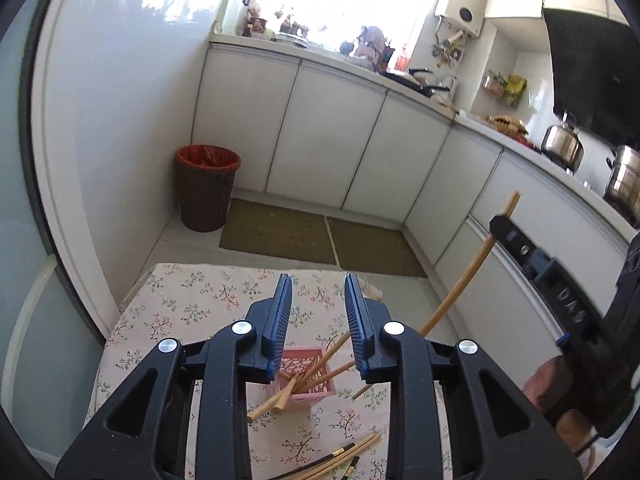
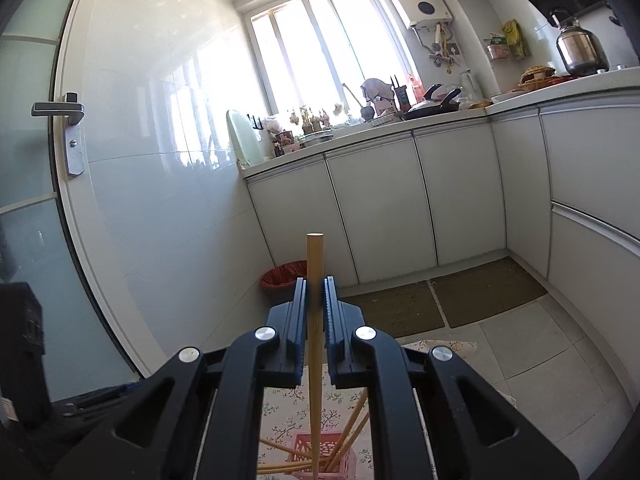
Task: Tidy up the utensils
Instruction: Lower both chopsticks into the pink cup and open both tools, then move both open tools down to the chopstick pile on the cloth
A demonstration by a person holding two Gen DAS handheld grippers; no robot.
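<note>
A pink slotted basket [image 1: 316,390] stands on the floral tablecloth [image 1: 192,312] with several wooden chopsticks [image 1: 320,364] leaning out of it. My left gripper [image 1: 318,284] hovers just above it, open, with nothing between its blue pads. More chopsticks [image 1: 340,456], wooden and black, lie loose on the cloth nearer me. At the right, my right gripper [image 1: 502,226] holds a long wooden chopstick [image 1: 468,272] that slants down toward the basket. In the right wrist view that gripper [image 2: 315,292] is shut on the upright chopstick [image 2: 315,252], whose lower end reaches the basket [image 2: 298,450].
Beyond the table's far edge are floor mats [image 1: 280,232] and a brown bin with a red liner [image 1: 208,188] by the wall. White cabinets [image 1: 320,140] wrap around the back and right, with pots [image 1: 562,144] on the counter. A door with a handle [image 2: 60,110] is at the left.
</note>
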